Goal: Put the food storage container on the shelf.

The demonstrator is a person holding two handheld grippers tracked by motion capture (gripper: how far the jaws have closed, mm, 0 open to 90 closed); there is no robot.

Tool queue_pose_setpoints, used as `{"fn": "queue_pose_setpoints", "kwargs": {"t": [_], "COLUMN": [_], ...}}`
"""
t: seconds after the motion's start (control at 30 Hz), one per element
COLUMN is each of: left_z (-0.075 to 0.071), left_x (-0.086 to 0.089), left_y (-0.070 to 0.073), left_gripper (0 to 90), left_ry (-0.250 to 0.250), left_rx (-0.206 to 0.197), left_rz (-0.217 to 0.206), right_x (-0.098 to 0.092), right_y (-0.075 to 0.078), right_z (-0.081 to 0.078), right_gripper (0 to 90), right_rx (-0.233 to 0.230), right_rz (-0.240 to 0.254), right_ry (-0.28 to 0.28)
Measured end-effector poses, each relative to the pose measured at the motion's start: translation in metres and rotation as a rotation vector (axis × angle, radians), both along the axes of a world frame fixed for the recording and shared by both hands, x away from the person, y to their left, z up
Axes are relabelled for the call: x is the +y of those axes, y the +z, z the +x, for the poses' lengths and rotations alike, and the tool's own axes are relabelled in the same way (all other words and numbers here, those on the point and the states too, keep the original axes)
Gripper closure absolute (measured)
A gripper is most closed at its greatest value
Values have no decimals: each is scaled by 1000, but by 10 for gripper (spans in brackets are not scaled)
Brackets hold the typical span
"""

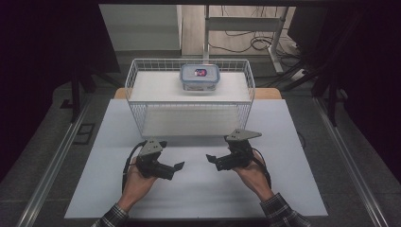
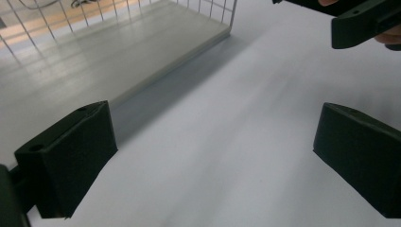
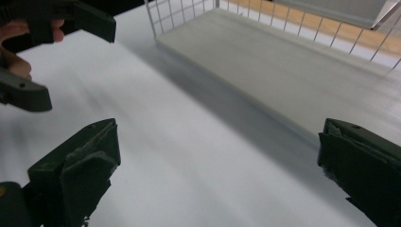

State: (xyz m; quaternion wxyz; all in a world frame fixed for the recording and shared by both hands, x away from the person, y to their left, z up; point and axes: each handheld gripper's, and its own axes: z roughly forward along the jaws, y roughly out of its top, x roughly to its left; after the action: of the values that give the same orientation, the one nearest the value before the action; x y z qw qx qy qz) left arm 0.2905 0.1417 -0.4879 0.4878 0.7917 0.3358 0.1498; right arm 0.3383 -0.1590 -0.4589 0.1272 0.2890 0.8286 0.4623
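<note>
A clear plastic container with a blue-rimmed lid [image 1: 200, 77] sits on the upper shelf of a white wire rack [image 1: 137, 80] at the table's far side. My left gripper [image 1: 179, 166] rests low over the white table sheet [image 1: 198, 194], jaws wide apart and empty, pointing right. My right gripper [image 1: 209, 158] faces it from the right, also open and empty. In the left gripper view my own gripper [image 2: 213, 156] stands open, with the other gripper [image 2: 359, 23] at top right. In the right gripper view my gripper [image 3: 217, 170] is open, with the other gripper [image 3: 90, 21] at top left.
The wire rack's lower shelf [image 2: 118, 52] lies just beyond both grippers, its front edge [image 3: 236, 80] a short way off. A wooden tabletop edge [image 1: 268, 93] shows behind the rack. Metal rails [image 1: 52, 161] run along both sides of the table.
</note>
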Motion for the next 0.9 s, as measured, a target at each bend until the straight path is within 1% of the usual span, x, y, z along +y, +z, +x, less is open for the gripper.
{"fn": "queue_pose_setpoints", "kwargs": {"t": [0.1, 0.13, 0.23, 0.4, 0.43, 0.47, 0.57, 0.7, 0.9], "left_z": [-7, -7, -13, -24, -26, -28, -35, -40, -50], "left_x": [4, 4, 8, 13, 14, 15, 20, 25, 36], "left_y": [-6, -6, -9, -12, -13, -13, -15, -16, -18], "left_gripper": [0, 0, 0, 0, 0, 0, 0, 0, 0], "left_ry": [7, 7, 8, 14, 15, 16, 24, 31, 54], "left_rx": [12, 12, 22, 28, 30, 32, 31, 33, 32], "left_rz": [4, 4, -1, 15, 17, 22, 43, 47, 58], "right_x": [-3, -3, -7, -12, -14, -14, -20, -25, -37], "right_y": [-7, -7, -11, -16, -16, -16, -16, -17, -18], "right_z": [-7, -7, -13, -24, -28, -28, -35, -40, -48], "right_gripper": [0, 0, 0, 0, 0, 0, 0, 0, 0], "right_rx": [-5, -5, -2, -21, -26, -26, -25, -21, -22], "right_rz": [-19, -19, -30, -58, -64, -64, -63, -55, -59], "right_ry": [5, 5, 4, -1, -2, -2, -7, -9, -25]}}
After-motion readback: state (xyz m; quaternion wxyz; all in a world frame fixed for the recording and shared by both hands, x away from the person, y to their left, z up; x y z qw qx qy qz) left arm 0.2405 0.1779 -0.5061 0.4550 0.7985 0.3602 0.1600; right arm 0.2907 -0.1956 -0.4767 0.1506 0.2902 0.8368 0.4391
